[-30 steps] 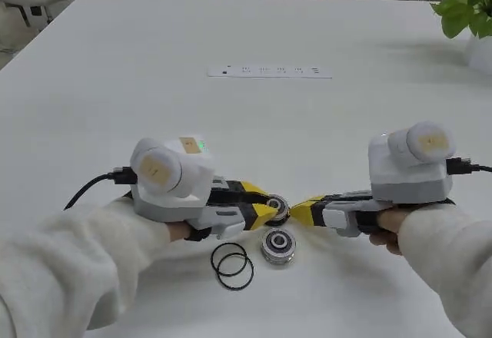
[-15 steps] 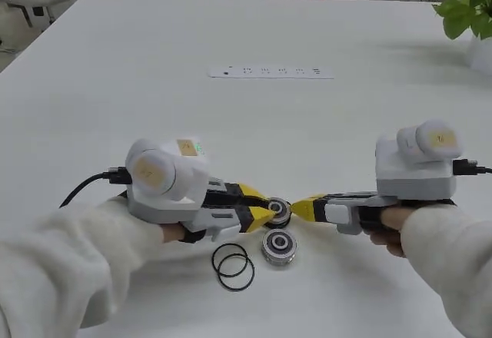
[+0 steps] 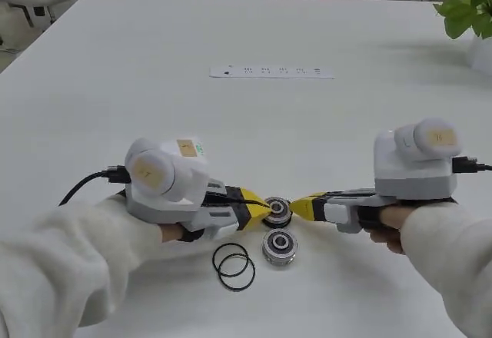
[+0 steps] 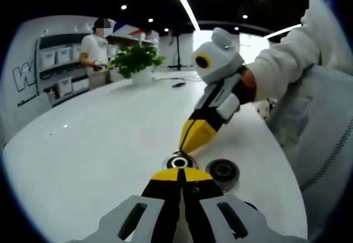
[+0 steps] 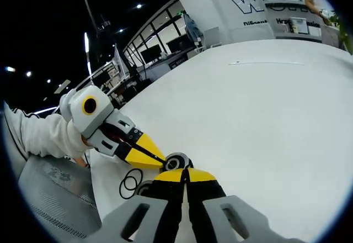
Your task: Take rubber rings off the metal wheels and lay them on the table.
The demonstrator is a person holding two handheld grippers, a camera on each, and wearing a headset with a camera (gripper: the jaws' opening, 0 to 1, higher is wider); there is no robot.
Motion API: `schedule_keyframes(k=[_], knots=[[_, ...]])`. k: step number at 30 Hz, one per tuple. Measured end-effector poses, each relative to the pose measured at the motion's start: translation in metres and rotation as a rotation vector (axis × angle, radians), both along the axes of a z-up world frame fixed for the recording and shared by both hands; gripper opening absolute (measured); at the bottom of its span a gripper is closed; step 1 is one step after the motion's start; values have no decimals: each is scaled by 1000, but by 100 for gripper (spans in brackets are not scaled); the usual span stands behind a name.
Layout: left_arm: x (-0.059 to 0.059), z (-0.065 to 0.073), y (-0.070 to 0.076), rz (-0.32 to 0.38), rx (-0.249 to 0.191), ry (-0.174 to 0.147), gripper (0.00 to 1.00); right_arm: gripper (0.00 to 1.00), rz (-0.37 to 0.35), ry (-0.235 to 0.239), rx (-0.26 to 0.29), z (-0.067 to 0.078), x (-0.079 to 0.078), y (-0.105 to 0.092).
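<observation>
Got left tongs (image 3: pixel 264 210) and right tongs (image 3: pixel 297 207) both squeezed together against wheel (image 3: pixel 277 210); can't tell if gripping any rubber; might slip off, knock it into second wheel (image 3: pixel 278 246).

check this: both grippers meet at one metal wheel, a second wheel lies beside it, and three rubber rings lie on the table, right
Not three: two rubber rings lie on the table, overlapping, as the head view shows. The rest stands: the left gripper and right gripper meet at one metal wheel, and a second wheel lies beside it.
</observation>
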State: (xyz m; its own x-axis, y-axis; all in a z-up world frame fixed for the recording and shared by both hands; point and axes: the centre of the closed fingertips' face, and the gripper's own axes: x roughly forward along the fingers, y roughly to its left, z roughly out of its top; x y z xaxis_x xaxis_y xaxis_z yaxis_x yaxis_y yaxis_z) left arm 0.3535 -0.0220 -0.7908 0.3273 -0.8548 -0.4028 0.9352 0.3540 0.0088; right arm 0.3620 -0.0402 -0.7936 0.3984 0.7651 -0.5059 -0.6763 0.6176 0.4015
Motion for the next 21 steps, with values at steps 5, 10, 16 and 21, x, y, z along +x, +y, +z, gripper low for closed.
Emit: schedule_keyframes(k=[5, 10, 16, 21], knots=[[0, 0, 0, 2, 5, -3, 1, 0, 5, -8, -14, 1, 0, 1], [0, -1, 0, 4, 10, -4, 1, 0, 2, -4, -11, 1, 1, 1], [0, -1, 0, 6, 13, -4, 1, 0, 8, -10, -14, 2, 1, 3], [0, -1, 0, 5, 15, -5, 1, 0, 13, -11, -13, 2, 2, 3]])
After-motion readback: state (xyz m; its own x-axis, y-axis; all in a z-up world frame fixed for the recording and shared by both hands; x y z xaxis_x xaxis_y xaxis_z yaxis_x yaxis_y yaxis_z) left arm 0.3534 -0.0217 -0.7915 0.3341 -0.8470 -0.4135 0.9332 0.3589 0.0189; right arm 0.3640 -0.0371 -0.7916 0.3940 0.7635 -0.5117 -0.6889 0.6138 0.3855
